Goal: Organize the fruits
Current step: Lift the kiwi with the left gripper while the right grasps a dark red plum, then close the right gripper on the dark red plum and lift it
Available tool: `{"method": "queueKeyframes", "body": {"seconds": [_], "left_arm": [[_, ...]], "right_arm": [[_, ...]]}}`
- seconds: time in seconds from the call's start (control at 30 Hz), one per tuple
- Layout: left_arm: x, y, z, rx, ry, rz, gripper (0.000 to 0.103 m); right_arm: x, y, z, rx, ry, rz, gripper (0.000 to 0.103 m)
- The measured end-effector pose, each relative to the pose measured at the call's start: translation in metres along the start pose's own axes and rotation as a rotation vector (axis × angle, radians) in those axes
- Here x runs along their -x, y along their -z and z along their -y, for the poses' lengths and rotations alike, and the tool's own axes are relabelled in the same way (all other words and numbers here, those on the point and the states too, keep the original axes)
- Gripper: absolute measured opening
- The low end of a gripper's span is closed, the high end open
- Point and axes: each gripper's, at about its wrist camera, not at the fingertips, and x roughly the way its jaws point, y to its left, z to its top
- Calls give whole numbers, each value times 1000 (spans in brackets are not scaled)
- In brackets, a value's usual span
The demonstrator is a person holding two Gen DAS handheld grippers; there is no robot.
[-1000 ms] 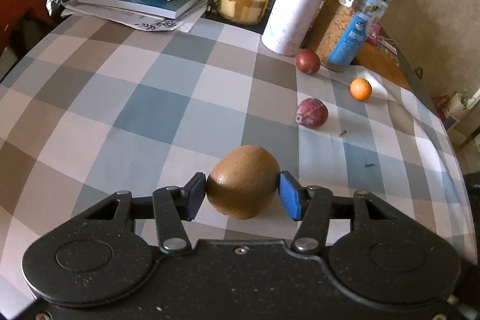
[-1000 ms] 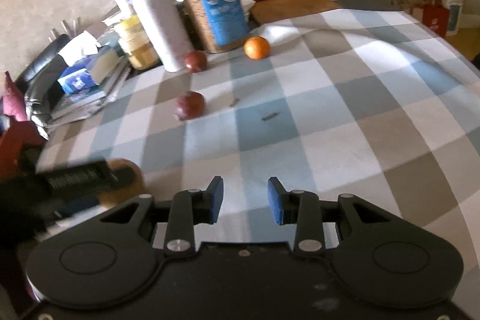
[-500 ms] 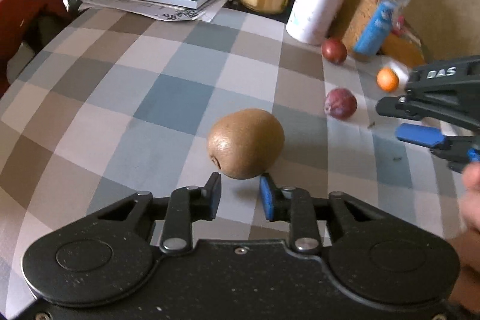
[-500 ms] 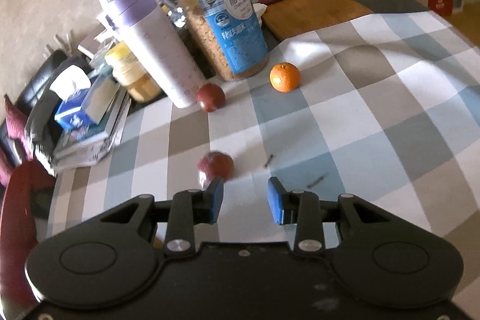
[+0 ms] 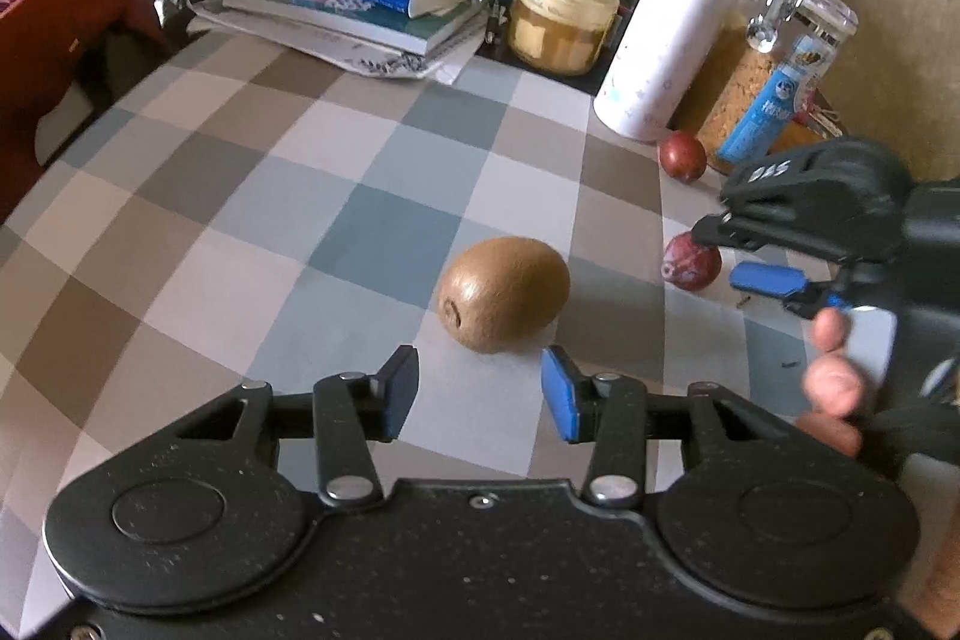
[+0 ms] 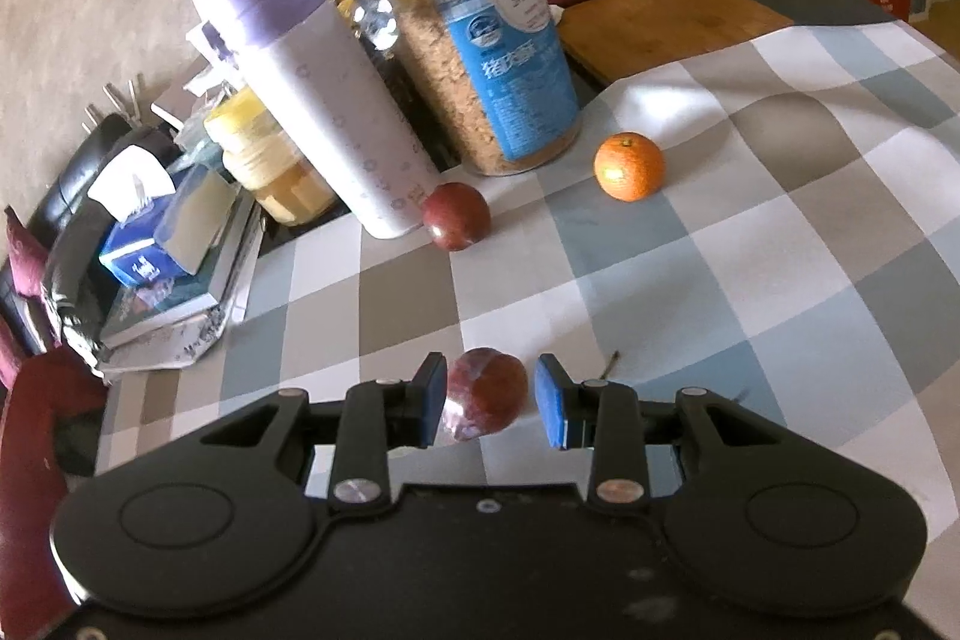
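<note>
Our right gripper (image 6: 491, 397) stands open, its pads astride a plum (image 6: 485, 393) and not yet closed. We judge the step as grasping it; next the jaws must close squarely. The left gripper (image 5: 479, 393), open and empty, sits just behind the kiwi (image 5: 504, 293). Beyond lie a second plum (image 6: 456, 216) and an orange (image 6: 629, 166). No collecting container is visible.

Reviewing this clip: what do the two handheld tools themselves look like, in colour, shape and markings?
Both match: the left tool and right tool have speckled matte black bodies with two rounded lobes, each bearing a raised disc, silver pivot screws and black linkage fingers tipped with blue pads. In the left view, the right tool's side carries white lettering, blurred but apparently "DAS". Bare fingertips grip it; no sleeve or cable shows.
</note>
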Motion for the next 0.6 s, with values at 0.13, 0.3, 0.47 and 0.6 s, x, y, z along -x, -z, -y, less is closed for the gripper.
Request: {"method": "queueKeyframes", "body": {"seconds": [0.13, 0.3, 0.47, 0.6], "left_arm": [[0, 0, 0, 1, 5, 3, 55], [-2, 0, -2, 8, -3, 2, 55], [3, -2, -5, 12, 1, 30, 55], [9, -7, -12, 28, 7, 72, 59]], "right_arm": [[-12, 4, -3, 8, 1, -11, 36], [-14, 10, -9, 35, 0, -1, 36], [-5, 14, -9, 106, 1, -8, 34], [13, 18, -2, 130, 26, -21, 30]]}}
